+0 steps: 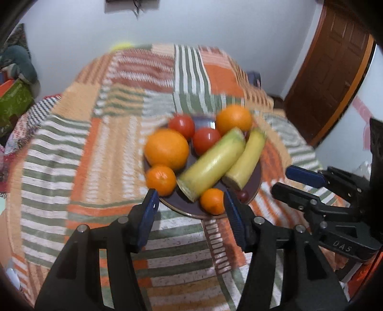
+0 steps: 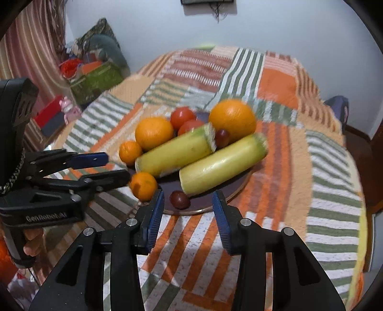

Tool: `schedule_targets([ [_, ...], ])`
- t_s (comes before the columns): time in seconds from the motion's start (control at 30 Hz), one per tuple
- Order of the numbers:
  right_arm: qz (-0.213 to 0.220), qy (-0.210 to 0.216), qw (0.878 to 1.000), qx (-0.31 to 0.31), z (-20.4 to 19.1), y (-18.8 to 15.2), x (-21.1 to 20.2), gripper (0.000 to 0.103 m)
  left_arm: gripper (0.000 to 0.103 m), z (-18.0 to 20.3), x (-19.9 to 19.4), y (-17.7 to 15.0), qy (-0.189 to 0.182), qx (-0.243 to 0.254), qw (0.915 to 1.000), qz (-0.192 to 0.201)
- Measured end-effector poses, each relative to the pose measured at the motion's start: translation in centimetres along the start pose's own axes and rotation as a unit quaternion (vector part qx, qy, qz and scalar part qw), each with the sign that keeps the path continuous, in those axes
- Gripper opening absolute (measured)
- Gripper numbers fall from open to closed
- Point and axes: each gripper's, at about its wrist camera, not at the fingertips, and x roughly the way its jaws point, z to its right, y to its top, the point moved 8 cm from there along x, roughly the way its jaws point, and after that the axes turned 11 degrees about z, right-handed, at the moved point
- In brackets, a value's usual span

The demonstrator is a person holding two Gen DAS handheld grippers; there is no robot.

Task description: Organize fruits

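Patchwork striped cloth (image 2: 275,79) in orange, green and white covered my table. Brown wooden door (image 1: 332,71) stood at right of pale wall (image 1: 215,21). Green box (image 2: 95,81) and striped curtain (image 2: 31,47) sat at left, red box (image 2: 47,112) nearby.

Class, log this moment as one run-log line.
left tool: open, empty | right tool: open, empty | plate: fruit piled, untouched

Dark plate (image 2: 241,184) w/ oranges (image 2: 232,118), tomatoes (image 2: 183,116), grapes (image 2: 179,199), 2 yellow-green stalks (image 2: 222,163) piled diagonally.
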Motion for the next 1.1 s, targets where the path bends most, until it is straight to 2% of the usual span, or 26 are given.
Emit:
schedule_targets([
  [0.13, 0.055, -0.011, 0.998, -0.001, -0.6, 2.3, -4.0, 0.039, 0.056, 0.1, -4.7, 2.6, 0.015, 0.001, 0.9978, 0.065],
  [0.27, 0.114, -0.022, 0.993, 0.003, -1.4, 4.4, -8.5, 0.040, 0.056, 1.0, -10.0, 4.7, 0.025, 0.009, 0.9909, 0.132],
  [0.53, 0.236, -0.039, 0.971, -0.003, -3.7, 7.8, -16.7, 0.058, 0.058, 3.5, -19.3, 6.4, 0.033, 0.030, 0.9705, 0.237],
  [0.73, 0.298, -0.051, 0.953, -0.006, -4.9, 8.7, -20.3, 0.075, 0.074, 4.4, -23.3, 6.5, 0.041, 0.039, 0.9568, 0.285],
  [0.8, 0.313, -0.059, 0.948, -0.009, -5.2, 9.0, -20.9, 0.083, 0.084, 4.7, -24.3, 6.4, 0.044, 0.042, 0.9531, 0.297],
  [0.9, 0.325, -0.068, 0.943, -0.011, -5.4, 9.0, -21.2, 0.092, 0.094, 4.9, -25.7, 6.4, 0.054, 0.044, 0.9467, 0.315],
  [1.0, 0.333, -0.077, 0.940, -0.011, -5.6, 9.0, -21.4, 0.103, 0.099, 5.1, -26.2, 6.3, 0.054, 0.047, 0.9448, 0.320],
  [1.1, 0.335, -0.081, 0.939, -0.016, -5.9, 9.0, -21.5, 0.103, 0.101, 5.2, -26.5, 6.1, 0.053, 0.049, 0.9439, 0.322],
])
